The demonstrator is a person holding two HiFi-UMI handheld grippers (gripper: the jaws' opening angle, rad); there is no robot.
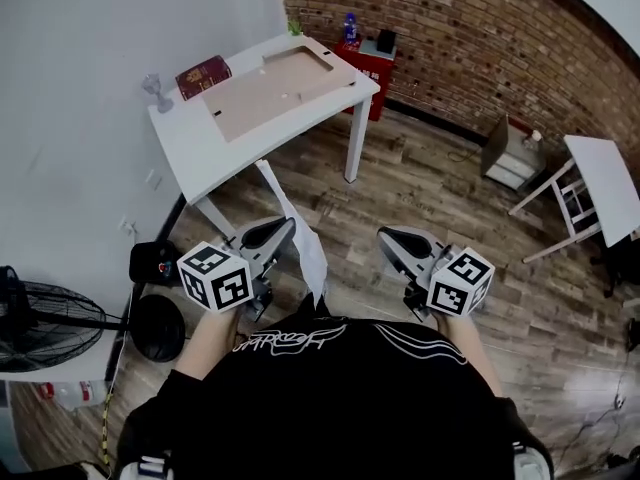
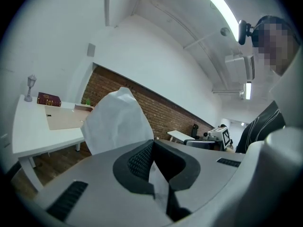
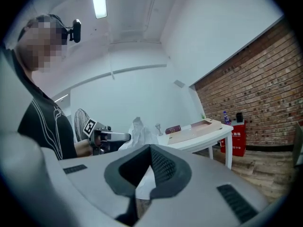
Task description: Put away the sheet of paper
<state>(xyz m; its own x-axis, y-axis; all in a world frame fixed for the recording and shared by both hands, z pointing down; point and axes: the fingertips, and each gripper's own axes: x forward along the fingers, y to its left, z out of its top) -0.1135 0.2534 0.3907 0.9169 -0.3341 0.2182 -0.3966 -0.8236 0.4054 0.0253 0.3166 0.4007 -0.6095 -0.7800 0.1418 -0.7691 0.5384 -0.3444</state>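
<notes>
A white sheet of paper [image 1: 305, 243] hangs crumpled from my left gripper [image 1: 290, 224], which is shut on its edge. In the left gripper view the sheet [image 2: 116, 122] stands up past the jaws of that gripper [image 2: 151, 143], whose tips meet on it. My right gripper [image 1: 384, 238] is held level beside the left one, apart from the paper, jaws together and empty. From the right gripper view its tips [image 3: 150, 148] meet, and the paper [image 3: 137, 131] shows beyond them at the left gripper [image 3: 124, 137]. Both grippers point toward a white table [image 1: 200, 153] that carries a flat tan board [image 1: 270, 88].
On the table lie a dark red book [image 1: 203, 75] and a small glass goblet [image 1: 155, 90]. A red cabinet [image 1: 372, 68] stands against the brick wall. A fan [image 1: 30, 318] and a black round object [image 1: 158, 326] stand on the left, another white table [image 1: 605, 183] at the right.
</notes>
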